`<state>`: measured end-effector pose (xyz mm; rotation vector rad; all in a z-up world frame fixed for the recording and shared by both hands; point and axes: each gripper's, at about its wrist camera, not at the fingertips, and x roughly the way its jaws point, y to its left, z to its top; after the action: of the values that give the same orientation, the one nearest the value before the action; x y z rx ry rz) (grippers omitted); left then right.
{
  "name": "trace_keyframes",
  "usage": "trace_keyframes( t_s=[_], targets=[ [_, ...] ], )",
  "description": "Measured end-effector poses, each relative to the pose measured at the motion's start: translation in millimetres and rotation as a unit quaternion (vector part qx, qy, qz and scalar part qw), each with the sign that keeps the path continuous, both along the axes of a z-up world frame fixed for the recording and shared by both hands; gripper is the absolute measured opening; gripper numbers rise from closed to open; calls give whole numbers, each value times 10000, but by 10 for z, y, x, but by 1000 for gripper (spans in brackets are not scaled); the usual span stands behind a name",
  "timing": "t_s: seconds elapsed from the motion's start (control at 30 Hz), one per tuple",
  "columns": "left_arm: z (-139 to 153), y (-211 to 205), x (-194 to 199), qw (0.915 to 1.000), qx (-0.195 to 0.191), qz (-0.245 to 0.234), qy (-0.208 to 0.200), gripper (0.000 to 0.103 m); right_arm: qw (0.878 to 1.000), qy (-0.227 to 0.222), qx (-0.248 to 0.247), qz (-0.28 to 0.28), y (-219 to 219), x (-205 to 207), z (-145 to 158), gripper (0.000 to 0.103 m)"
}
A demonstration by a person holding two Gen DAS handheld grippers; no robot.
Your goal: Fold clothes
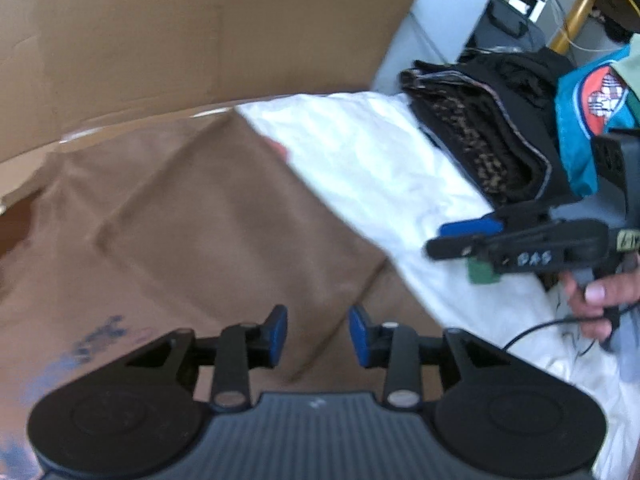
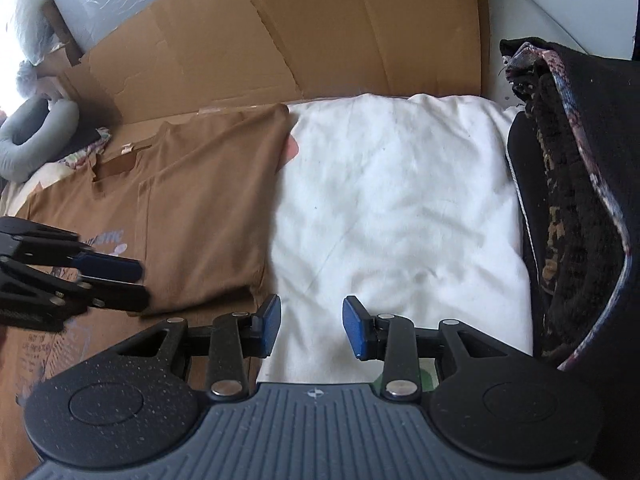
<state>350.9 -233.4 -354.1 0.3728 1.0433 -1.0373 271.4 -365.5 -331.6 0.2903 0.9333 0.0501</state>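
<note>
Grippers both empty. Left gripper has its blue pads spread apart with nothing between them, hovering over the brown tee. Right gripper is equally wide open, nothing held, hovering over the white cloth near its front edge.

Brown tee lies flat on the cardboard, left of the white cloth, with its right edge touching or slightly overlapping that cloth. One side is folded inward, so a doubled panel sits along the tee's right half; the fold corner is just ahead of the left gripper. Neck opening points toward the cardboard's back edge. Pale printed graphic shows on the tee's near-left part; text too blurred to read.

Dark folded stack sits along the white cloth's right edge, touching it. Grey neck pillow is at far left, well apart from the tee.
</note>
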Motion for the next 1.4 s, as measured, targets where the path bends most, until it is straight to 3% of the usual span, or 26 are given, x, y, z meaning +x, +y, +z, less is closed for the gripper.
trace_keyframes(
  t_s=[0.17, 0.37, 0.63, 0.73, 0.87, 1.03, 1.17, 1.4],
  targets=[
    [146, 306, 281, 9999, 11, 122, -6, 42, 10000, -23, 19, -39, -27, 27, 77, 41],
    [217, 687, 492, 9991, -93, 377, -161, 42, 9990, 63, -327, 305, 111, 62, 195, 41],
    [374, 1517, 846, 9880, -346, 1462, -345, 42, 9905, 286, -857, 1033, 503, 103, 333, 41],
    [533, 1877, 1070, 9740, -568, 2174, -293, 44, 9826, 355, -1152, 1416, 664, 89, 474, 40],
    [745, 2318, 1253, 9571, -682, 2773, -492, 44, 9680, 492, -1576, 1892, 849, 79, 658, 40],
    [996, 2855, 1315, 9331, -659, 3443, -807, 44, 9677, 363, -1571, 1937, 1051, 232, 797, 40],
    [1141, 3286, 1262, 9066, -578, 4101, -815, 45, 9671, 173, -1425, 2099, 1284, 403, 900, 40],
    [1320, 4008, 1125, 8525, -332, 5163, -742, 45, 9597, -5, -1209, 2536, 1755, 595, 1084, 40]
  ],
)
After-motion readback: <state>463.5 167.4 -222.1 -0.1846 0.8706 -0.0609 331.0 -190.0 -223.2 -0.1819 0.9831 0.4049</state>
